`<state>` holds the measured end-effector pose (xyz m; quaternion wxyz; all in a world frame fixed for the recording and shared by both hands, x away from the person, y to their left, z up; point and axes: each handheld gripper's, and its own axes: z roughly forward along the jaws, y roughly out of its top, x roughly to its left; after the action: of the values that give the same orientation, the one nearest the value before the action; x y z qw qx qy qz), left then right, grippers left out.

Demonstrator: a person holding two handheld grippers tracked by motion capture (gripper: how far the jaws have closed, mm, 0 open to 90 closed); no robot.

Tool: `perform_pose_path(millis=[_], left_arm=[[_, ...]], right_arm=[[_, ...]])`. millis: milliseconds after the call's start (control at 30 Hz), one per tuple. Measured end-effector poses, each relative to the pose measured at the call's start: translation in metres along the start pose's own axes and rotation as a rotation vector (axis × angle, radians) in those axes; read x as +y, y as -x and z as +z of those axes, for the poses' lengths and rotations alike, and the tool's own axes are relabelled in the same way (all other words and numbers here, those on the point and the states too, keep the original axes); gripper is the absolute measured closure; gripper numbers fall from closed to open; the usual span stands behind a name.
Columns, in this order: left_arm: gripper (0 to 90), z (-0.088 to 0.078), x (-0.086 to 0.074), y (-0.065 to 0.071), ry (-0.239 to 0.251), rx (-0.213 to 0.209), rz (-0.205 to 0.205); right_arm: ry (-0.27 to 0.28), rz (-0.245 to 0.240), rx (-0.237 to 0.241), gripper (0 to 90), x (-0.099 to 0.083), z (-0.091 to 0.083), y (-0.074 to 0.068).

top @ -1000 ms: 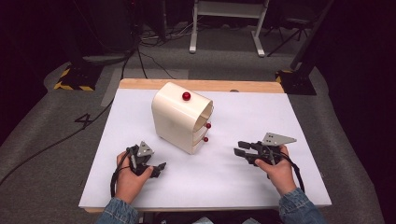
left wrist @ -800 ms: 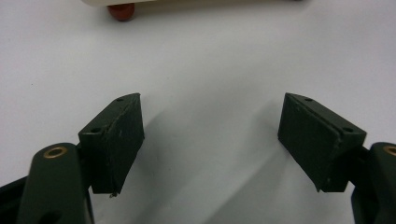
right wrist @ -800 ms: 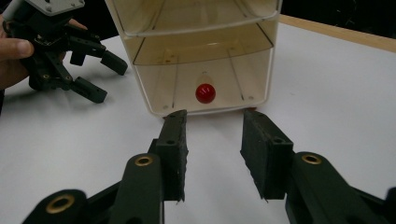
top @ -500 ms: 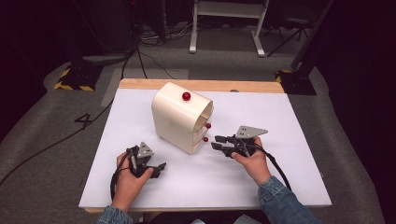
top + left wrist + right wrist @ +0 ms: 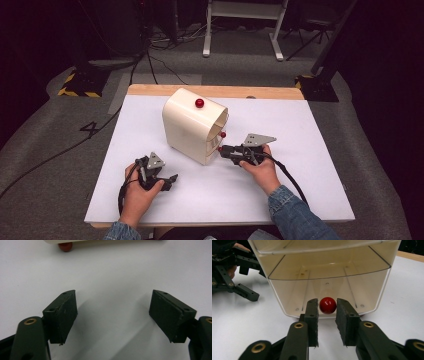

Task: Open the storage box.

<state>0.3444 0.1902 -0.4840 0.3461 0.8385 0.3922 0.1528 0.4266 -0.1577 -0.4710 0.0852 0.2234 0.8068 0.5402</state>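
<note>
A cream mini drawer cabinet with red ball knobs stands mid-table, one knob on its top and one on a drawer front. My right gripper reaches level to the front of the lowest drawer. In the right gripper view its jaws have just been closing, and their pads now press both sides of the lowest drawer's red knob. The clear drawer behind it looks empty. My left gripper rests on the table left of the cabinet, open, with bare table between its pads.
The white tabletop has a wooden strip along its far edge. Cables and a white stand lie on the floor beyond. The left gripper appears at the upper left of the right gripper view.
My right hand has moved left across the table to the cabinet's front, and its jaws now sit around the lowest knob. The left hand has stayed put.
</note>
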Motion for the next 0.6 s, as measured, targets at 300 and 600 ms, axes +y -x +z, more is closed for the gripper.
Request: perform_pose_path(millis=[300, 600], left_arm=[[22.7, -0.0002, 0.0001, -0.0002, -0.002, 0.001, 0.004], [22.7, -0.0001, 0.0001, 0.0000, -0.001, -0.001, 0.000]], right_arm=[[0.001, -0.013, -0.003, 74.2, 0.0003, 0.0048, 0.0007], [-0.004, -0.017, -0.014, 74.2, -0.0001, 0.0002, -0.0017]])
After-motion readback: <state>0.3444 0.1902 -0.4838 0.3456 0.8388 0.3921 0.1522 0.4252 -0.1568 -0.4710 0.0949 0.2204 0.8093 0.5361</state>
